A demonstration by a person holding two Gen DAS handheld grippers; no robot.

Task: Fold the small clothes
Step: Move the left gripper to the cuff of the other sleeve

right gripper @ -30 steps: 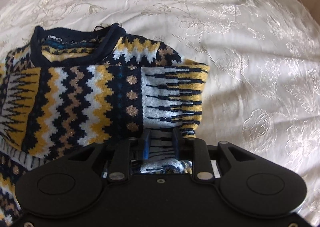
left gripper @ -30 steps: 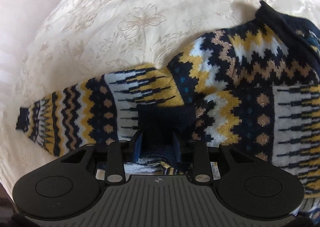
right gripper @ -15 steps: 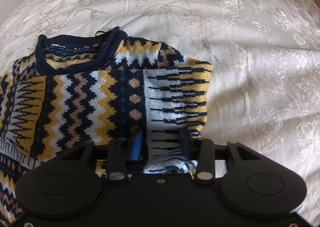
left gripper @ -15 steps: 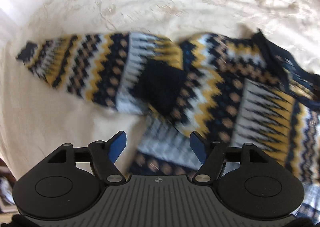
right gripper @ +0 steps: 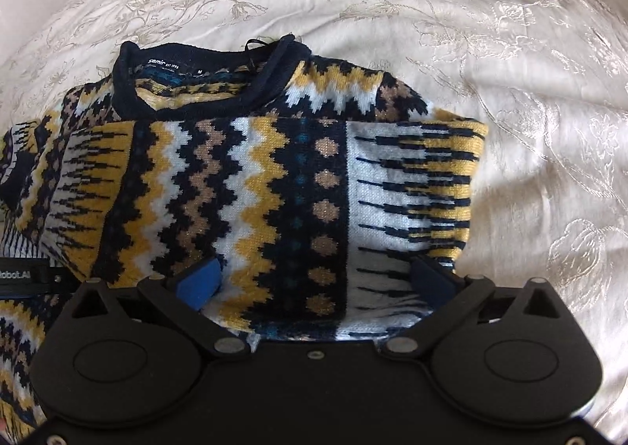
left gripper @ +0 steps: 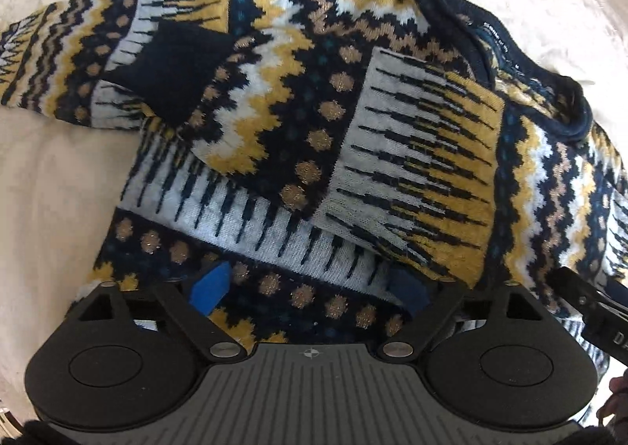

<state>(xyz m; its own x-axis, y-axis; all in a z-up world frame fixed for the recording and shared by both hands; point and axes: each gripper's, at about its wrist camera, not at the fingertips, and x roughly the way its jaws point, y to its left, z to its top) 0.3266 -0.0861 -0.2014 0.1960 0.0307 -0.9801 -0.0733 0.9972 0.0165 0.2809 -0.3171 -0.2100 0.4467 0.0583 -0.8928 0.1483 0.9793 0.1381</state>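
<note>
The patterned knit sweater (right gripper: 274, 185) is laid on the embroidered cream bedspread (right gripper: 510, 52), sleeves folded across it, while the left gripper (left gripper: 310, 290) and right gripper (right gripper: 314, 280), jaws just opened wide, are held over it, gripping nothing.

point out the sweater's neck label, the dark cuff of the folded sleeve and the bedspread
neck label (right gripper: 164, 63), right wrist view, on the white lettering inside the collar
dark cuff (left gripper: 172, 64), left wrist view, on the plain navy end of the folded sleeve
bedspread (right gripper: 471, 13), right wrist view, on bare embroidered fabric beyond the sweater
</note>
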